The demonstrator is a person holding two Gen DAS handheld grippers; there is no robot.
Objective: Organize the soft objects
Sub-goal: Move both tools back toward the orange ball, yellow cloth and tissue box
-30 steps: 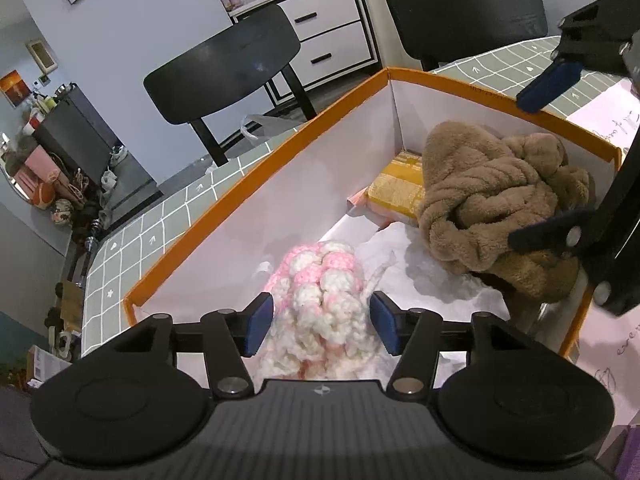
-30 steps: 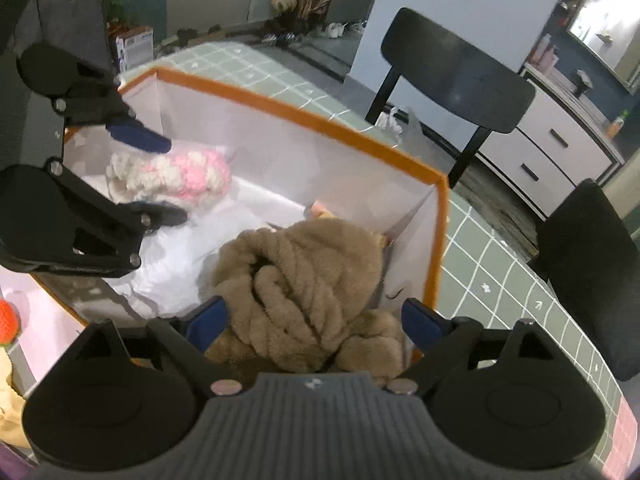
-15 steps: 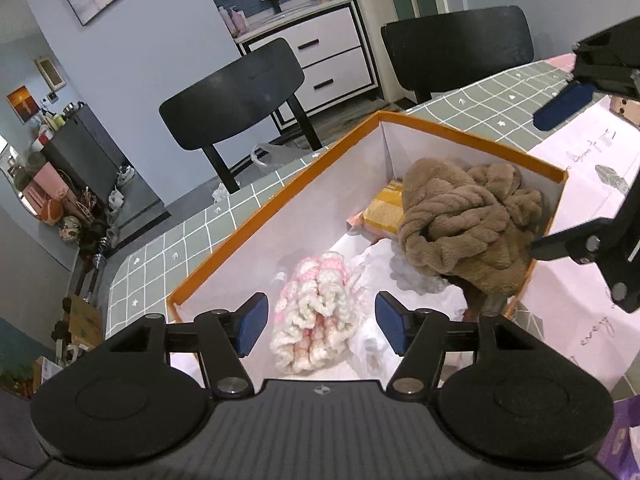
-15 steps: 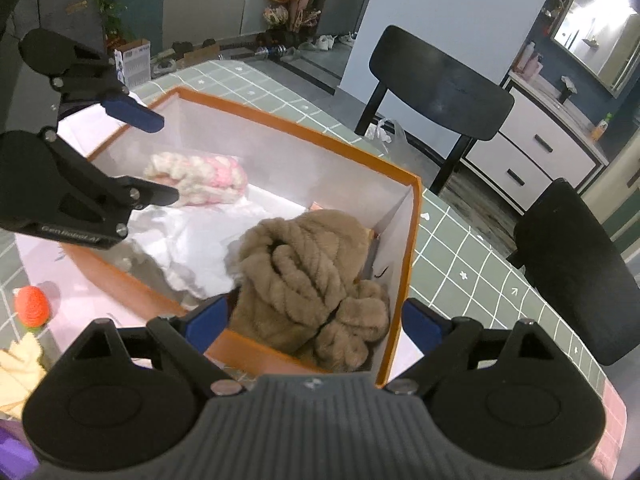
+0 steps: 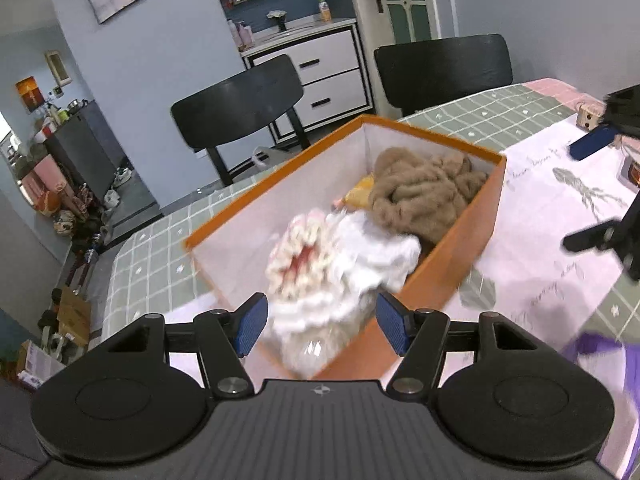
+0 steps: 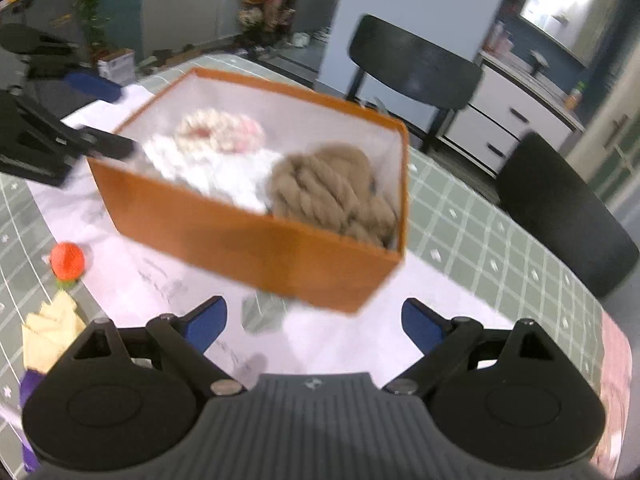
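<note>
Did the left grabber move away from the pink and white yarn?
Yes. The left gripper has pulled back and up out of the orange box; the pink and white yarn stays inside.

An open orange box [image 6: 256,240] stands on the bench. Inside, a brown chunky knit [image 6: 332,192] is bunched at one end, and a pink-and-white knit [image 6: 220,132] lies at the other on crumpled white paper [image 6: 224,172].

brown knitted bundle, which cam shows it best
The right wrist view: the brown knitted bundle sits near centre at the orange box's near corner, strands readable. The left wrist view shows it farther off, at the box's far end.
</note>
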